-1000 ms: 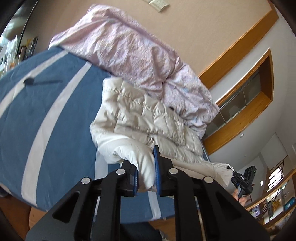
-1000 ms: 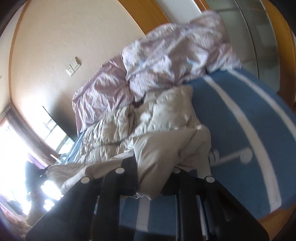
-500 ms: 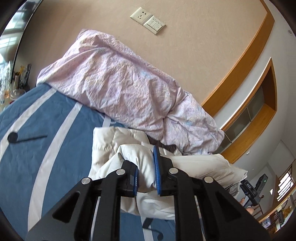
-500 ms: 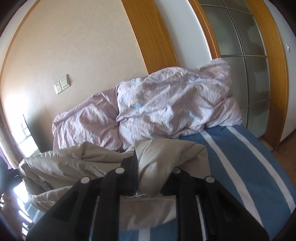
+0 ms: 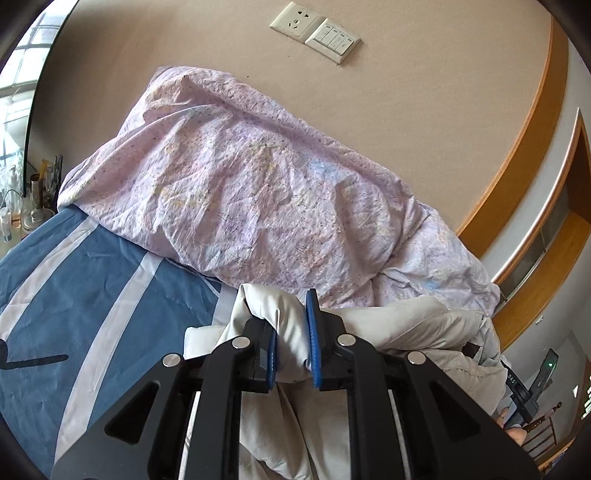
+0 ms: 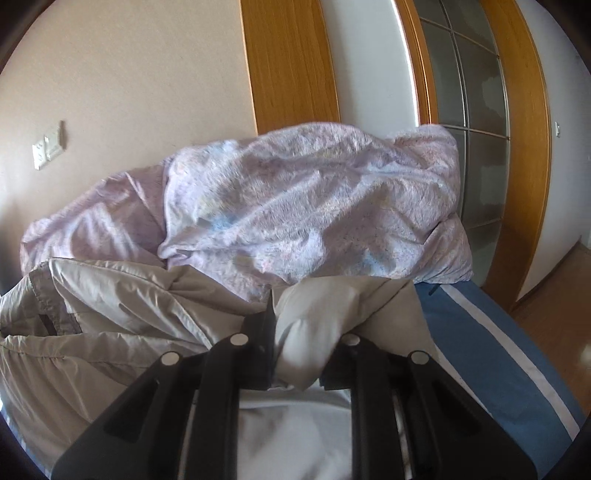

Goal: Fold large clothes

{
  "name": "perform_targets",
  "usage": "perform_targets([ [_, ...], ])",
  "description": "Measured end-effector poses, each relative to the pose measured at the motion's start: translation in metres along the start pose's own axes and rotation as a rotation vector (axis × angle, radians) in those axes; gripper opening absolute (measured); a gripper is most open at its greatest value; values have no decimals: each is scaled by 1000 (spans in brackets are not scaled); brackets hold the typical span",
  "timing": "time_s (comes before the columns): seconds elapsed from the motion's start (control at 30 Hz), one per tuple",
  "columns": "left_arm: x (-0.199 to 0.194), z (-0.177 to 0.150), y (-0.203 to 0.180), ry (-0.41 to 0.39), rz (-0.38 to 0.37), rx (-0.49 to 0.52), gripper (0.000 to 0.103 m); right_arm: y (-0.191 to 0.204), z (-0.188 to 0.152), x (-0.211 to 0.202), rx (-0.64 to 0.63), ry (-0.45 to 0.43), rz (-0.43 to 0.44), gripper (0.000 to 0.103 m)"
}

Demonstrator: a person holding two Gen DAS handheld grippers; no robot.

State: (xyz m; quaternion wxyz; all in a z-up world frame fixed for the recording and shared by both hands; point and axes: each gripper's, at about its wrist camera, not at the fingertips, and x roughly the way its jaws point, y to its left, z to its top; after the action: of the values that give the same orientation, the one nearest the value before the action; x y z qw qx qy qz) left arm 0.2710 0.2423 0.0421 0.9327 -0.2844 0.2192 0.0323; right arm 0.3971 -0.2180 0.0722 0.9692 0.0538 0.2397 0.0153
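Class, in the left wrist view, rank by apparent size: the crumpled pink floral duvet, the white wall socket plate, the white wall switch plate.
1. Crumpled pink floral duvet, largest by far.
2. White wall switch plate and white wall socket plate: nearly alike, left unranked.

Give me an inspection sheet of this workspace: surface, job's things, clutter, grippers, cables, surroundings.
Surface: bed with blue cover crossed by white stripes.
Job's things: pale puffy jacket, bunched and lifted at the near edge, reaching toward the quilt.
Clutter: crumpled lilac quilt heaped against the wall; bottles and jars on a side surface by the bed.
Grippers: left hand-held gripper shut on a fold of the jacket; right hand-held gripper shut on another fold.
Cables: nothing seen.
Surroundings: beige wall with socket and switch plate; wood-framed glazed door; wooden floor at the right.
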Motion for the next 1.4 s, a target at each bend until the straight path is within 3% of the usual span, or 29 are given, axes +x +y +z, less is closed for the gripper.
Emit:
perform_targets([
  [0.4, 86, -3, 21, 34, 118, -13, 13, 25, -4, 111, 52, 180, -132, 19],
  [0.53, 102, -7, 31, 59, 122, -74, 18, 25, -9, 138, 69, 260, -146, 37],
  [0.6, 105, -6, 33, 73, 112, -89, 28, 23, -9, 140, 87, 268, -123, 48],
  [0.67, 107, -3, 33, 90, 92, -107, 36, 17, -7, 139, 137, 257, -74, 65],
  [0.73, 105, 2, 34, 92, 52, -141, 53, 7, -3, 133, 207, 226, -31, 69],
  [0.77, 100, 5, 34, 74, 26, -155, 80, 5, -1, 128, 226, 207, -21, 71],
  [0.8, 92, 7, 31, 33, 26, -156, 97, 3, 1, 119, 237, 174, -15, 72],
  [0.87, 71, 15, 22, -60, 38, -120, 102, 6, 6, 100, 209, 103, -11, 75],
  [1.0, 36, 18, 0, -96, 94, 17, 102, 33, 2, 55, 50, 33, 47, 75],
  [1.13, 10, -15, -31, -125, 140, 225, 102, 69, -23, 19, -148, 29, 108, 75],
  [1.27, 16, -51, -57, -100, 198, 390, 102, 98, -45, 14, -216, 69, 149, 74],
  [1.4, 41, -64, -61, -38, 253, 411, 102, 110, -59, 33, -220, 124, 116, 73],
])
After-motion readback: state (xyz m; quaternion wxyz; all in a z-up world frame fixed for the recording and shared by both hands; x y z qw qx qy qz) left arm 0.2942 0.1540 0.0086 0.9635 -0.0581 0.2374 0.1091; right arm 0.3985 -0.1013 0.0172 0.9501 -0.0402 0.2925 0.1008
